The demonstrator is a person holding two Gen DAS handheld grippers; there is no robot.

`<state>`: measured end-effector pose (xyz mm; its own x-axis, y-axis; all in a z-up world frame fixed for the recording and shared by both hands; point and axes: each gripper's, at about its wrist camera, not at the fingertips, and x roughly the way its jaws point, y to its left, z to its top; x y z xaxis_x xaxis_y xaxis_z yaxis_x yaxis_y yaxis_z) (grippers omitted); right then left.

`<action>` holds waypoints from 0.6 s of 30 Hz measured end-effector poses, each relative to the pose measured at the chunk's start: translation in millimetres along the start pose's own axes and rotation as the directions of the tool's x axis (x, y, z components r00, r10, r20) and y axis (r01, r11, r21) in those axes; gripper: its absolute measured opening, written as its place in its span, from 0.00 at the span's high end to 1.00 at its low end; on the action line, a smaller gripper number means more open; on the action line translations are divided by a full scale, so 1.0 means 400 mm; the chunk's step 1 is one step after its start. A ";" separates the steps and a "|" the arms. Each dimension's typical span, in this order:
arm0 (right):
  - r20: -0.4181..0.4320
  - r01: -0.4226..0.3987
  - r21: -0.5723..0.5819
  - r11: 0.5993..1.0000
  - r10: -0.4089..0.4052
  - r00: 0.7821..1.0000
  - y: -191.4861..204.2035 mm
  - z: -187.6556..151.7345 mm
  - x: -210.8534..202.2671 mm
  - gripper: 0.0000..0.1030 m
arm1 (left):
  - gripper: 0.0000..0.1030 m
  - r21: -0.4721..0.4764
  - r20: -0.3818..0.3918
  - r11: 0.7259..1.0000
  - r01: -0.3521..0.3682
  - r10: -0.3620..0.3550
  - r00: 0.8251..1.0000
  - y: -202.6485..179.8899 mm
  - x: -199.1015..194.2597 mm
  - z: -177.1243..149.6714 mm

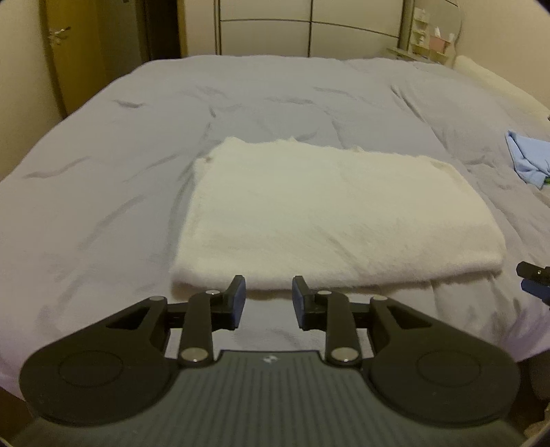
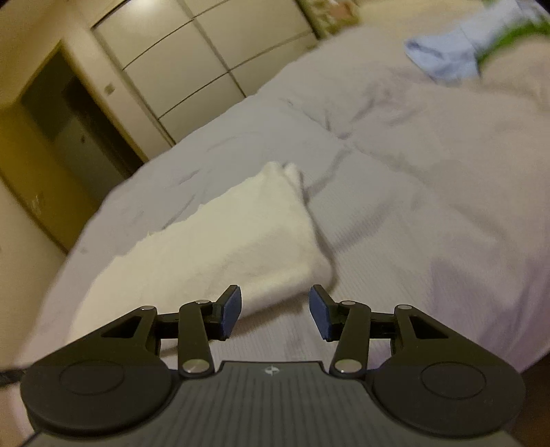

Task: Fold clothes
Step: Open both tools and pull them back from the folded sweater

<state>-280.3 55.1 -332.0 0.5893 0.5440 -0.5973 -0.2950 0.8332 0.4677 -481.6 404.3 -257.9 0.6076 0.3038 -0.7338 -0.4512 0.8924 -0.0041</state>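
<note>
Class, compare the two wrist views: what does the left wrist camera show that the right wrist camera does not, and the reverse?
Only the left view shows the whole folded white towel, a key in the door and the right gripper's tip.

Only the right view shows a green patch by the blue cloth.

Both show the towel, blue cloth, bed and wardrobe.

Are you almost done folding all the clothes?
Partly. The white towel already lies folded on the bed. The left gripper and right gripper are open, holding nothing. The blue garment is still crumpled.
</note>
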 end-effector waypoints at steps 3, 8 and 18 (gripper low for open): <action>-0.010 -0.005 0.060 0.998 0.006 1.000 -0.031 -0.004 -0.002 0.53 | 0.75 0.012 -0.017 1.000 0.019 -0.018 1.000 -0.005 0.028 0.006; -0.026 -0.013 0.161 0.987 0.018 0.999 -0.082 -0.012 -0.006 0.52 | 0.74 -0.004 -0.044 0.999 0.033 -0.033 0.999 0.006 0.070 0.004; -0.095 0.093 -0.144 0.985 -0.107 0.990 0.141 -0.028 0.036 0.48 | 0.72 -0.088 -0.054 0.996 0.017 -0.022 0.998 0.086 0.053 -0.034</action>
<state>-297.0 110.9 -321.7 0.5431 0.4585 -0.7035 -0.3446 0.8857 0.3112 -493.2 437.0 -282.8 0.5809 0.2658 -0.7694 -0.4966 0.8646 -0.0763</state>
